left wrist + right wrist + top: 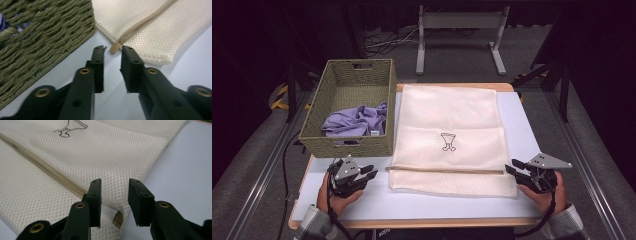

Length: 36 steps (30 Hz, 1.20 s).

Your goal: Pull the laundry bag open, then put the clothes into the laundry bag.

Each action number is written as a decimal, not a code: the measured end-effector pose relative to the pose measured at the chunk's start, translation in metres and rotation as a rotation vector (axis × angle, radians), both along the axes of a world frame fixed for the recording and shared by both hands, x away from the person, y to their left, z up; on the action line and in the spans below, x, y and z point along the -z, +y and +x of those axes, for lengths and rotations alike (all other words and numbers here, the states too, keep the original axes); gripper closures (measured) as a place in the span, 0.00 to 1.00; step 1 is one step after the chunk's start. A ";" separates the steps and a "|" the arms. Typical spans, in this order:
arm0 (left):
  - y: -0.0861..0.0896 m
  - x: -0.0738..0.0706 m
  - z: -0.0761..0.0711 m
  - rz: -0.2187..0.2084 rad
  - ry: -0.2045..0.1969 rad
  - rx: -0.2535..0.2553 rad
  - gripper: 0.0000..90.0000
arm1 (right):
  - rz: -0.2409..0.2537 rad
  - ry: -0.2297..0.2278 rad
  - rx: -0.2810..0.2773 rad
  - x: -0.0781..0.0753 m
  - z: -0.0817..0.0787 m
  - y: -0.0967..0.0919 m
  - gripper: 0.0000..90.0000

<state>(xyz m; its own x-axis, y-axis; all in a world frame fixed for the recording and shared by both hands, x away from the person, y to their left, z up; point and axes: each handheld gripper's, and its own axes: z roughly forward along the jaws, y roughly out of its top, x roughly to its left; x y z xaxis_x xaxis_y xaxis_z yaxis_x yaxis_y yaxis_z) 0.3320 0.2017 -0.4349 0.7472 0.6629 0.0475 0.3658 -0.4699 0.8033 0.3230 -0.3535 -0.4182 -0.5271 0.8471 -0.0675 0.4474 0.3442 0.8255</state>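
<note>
The left gripper (pixel 112 53) hovers with its jaws parted and nothing between them, their tips just short of the tan zipper pull (pixel 115 47) at the near left corner of a cream mesh bag (pixel 155 27). The left gripper view shows this pull; from the high view it is too small to make out. The right gripper (pixel 113 186) also has its jaws apart, poised over the bag's right edge by the far end of the zipper (pixel 52 176); whether the pads touch the mesh is hard to tell. The high view shows the bag lying flat on the white table (pixel 422 200), beside a woven basket (pixel 349 142) holding a purple cloth (pixel 357 120). The bag's small printed drawing (pixel 448 141) is cut off in the right gripper view.
</note>
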 end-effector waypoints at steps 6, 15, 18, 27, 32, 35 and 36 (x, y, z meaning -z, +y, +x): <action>0.004 0.001 -0.004 0.005 -0.032 -0.031 0.59 | 0.012 -0.025 0.013 -0.004 -0.001 -0.003 0.59; 0.010 0.004 -0.010 -0.014 -0.043 -0.091 0.28 | 0.008 -0.057 -0.004 -0.010 0.000 -0.001 0.44; 0.008 0.008 -0.013 0.001 -0.017 -0.104 0.20 | -0.006 -0.067 -0.030 -0.010 0.000 0.007 0.36; 0.012 0.010 -0.018 -0.023 -0.024 -0.124 0.12 | -0.070 -0.089 -0.102 -0.012 -0.001 0.030 0.26; 0.013 0.010 -0.019 -0.008 -0.023 -0.117 0.12 | -0.094 -0.096 -0.121 -0.012 0.000 0.037 0.27; 0.013 0.010 -0.019 -0.007 -0.032 -0.123 0.12 | -0.094 -0.089 -0.135 -0.012 0.001 0.041 0.29; 0.013 0.010 -0.018 -0.008 -0.032 -0.121 0.12 | -0.098 -0.088 -0.139 -0.012 0.002 0.043 0.29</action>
